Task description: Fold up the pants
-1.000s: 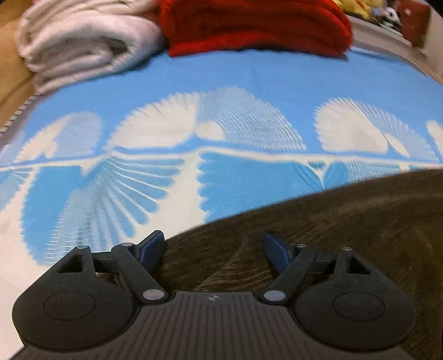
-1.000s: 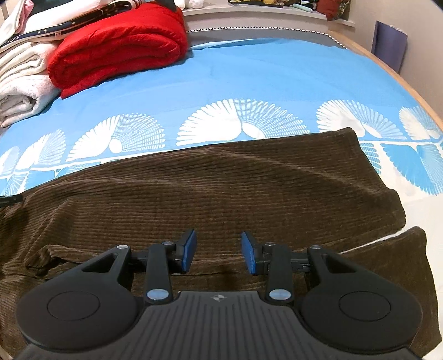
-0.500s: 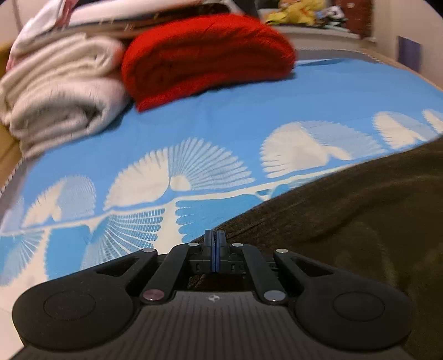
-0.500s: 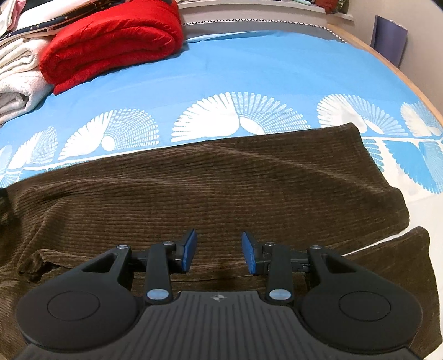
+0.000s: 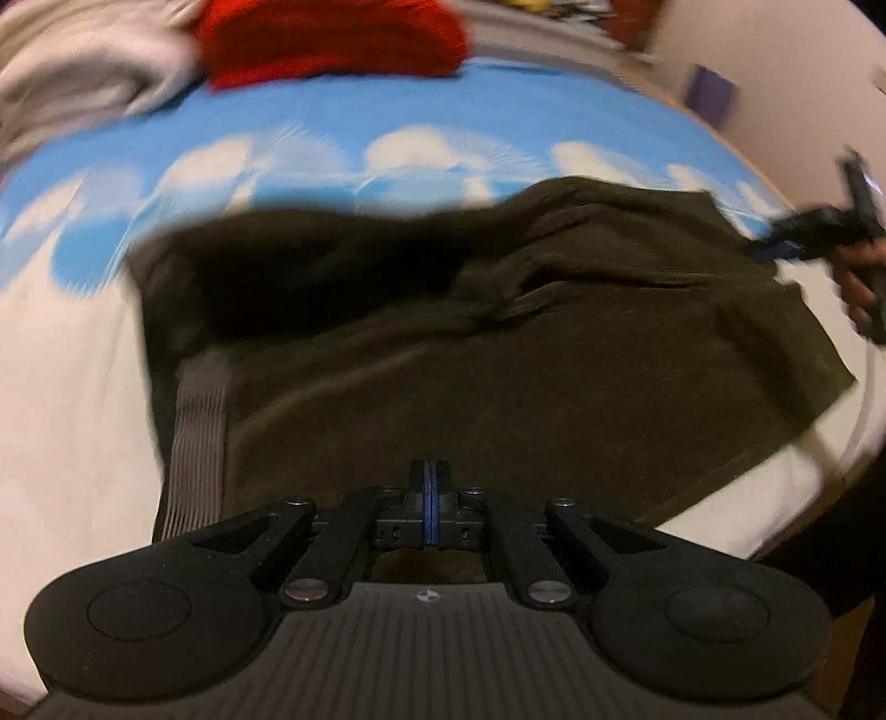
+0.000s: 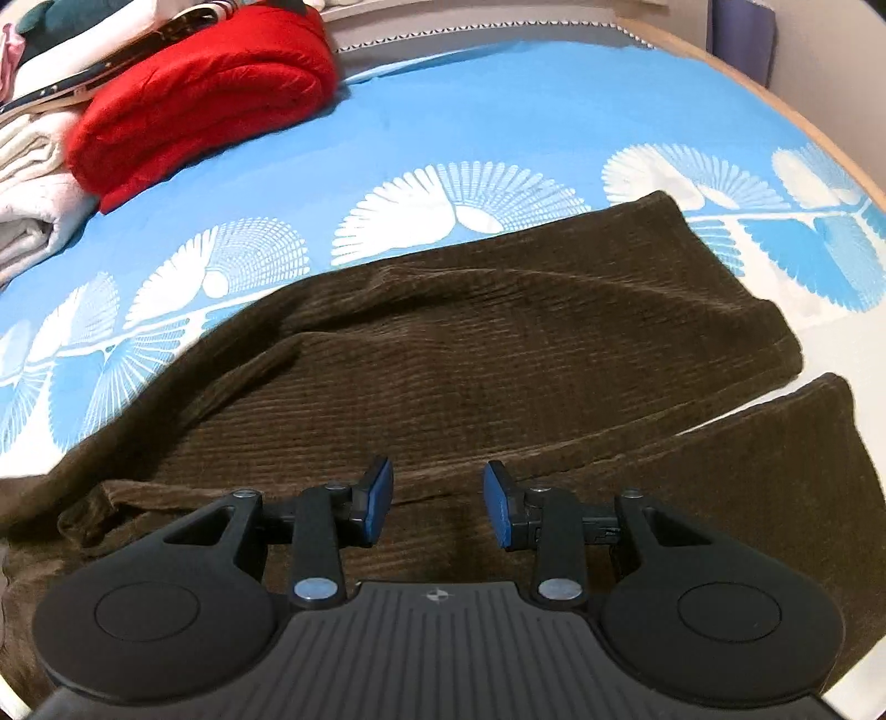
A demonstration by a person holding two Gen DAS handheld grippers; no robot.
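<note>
Brown corduroy pants (image 6: 498, 354) lie across the blue and white bedspread (image 6: 470, 122). In the blurred left wrist view the pants (image 5: 498, 354) show a grey elastic waistband (image 5: 199, 437) at the left. My left gripper (image 5: 430, 504) is shut with the pads together, right at the near edge of the pants; whether cloth is pinched between them is not visible. My right gripper (image 6: 437, 498) is open and empty, just above the pants near the legs. It also shows at the far right of the left wrist view (image 5: 786, 249).
A folded red blanket (image 6: 205, 105) and a stack of white folded blankets (image 6: 33, 188) lie at the back left of the bed. The wooden bed edge (image 6: 819, 122) curves along the right. A purple object (image 6: 742, 39) stands by the wall.
The left gripper closed at the pants' edge, then swung up and back, so the whole garment is in its view. The far waist side of the pants has shifted. The right gripper stayed open.
</note>
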